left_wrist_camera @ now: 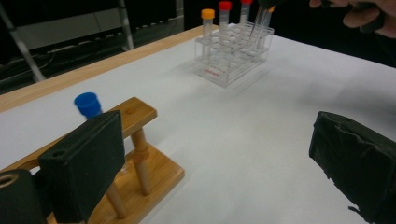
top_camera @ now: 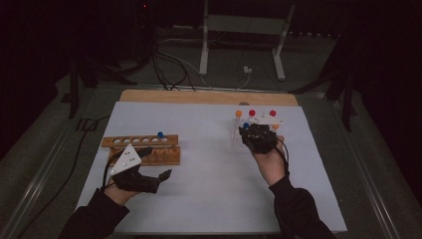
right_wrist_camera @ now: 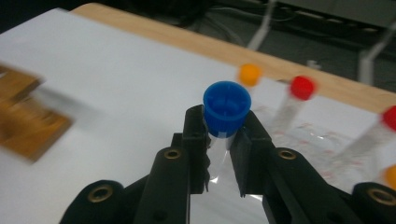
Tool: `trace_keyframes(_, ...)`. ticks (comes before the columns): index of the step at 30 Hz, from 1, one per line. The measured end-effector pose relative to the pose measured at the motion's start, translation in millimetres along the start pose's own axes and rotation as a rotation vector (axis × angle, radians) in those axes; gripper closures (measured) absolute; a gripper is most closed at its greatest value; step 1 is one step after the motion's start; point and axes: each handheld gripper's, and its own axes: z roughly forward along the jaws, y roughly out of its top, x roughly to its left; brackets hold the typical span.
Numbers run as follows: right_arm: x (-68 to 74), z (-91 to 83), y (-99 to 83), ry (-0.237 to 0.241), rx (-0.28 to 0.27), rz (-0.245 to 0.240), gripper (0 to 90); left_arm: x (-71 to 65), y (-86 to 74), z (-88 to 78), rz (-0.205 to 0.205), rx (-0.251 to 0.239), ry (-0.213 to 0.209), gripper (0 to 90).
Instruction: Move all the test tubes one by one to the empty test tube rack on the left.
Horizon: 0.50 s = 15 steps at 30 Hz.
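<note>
Two jaws of my right gripper (right_wrist_camera: 218, 140) clamp a blue-capped tube (right_wrist_camera: 226, 108) just below its cap, above the clear rack (left_wrist_camera: 233, 56); my left gripper (top_camera: 149, 174) stands wide apart, empty, beside the wooden rack (top_camera: 144, 148).

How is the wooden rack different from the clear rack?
The wooden rack is brown and opaque; the clear rack is see-through plastic. The wooden rack holds one blue-capped tube; the clear rack holds several tubes with red and orange caps. The wooden rack sits by the left gripper, the clear rack by the right gripper. Both stand on the white sheet.
</note>
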Motion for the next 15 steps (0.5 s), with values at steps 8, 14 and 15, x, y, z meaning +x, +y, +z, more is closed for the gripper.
trace_keyframes(8,22.0,-9.4,-16.5,0.153,0.027,-0.089,76.2,-6.8,6.5,4.1,0.015,0.003,-0.044,4.4)
trace_keyframes(14,39.6,-13.0,-34.3,0.24,0.053,-0.134,76.3,-12.0,17.7,10.9,0.025,-0.024,-0.124,4.4)
trace_keyframes(15,42.0,-13.3,-37.1,0.258,0.057,-0.133,76.3,-12.8,20.2,12.5,0.026,-0.032,-0.148,4.4)
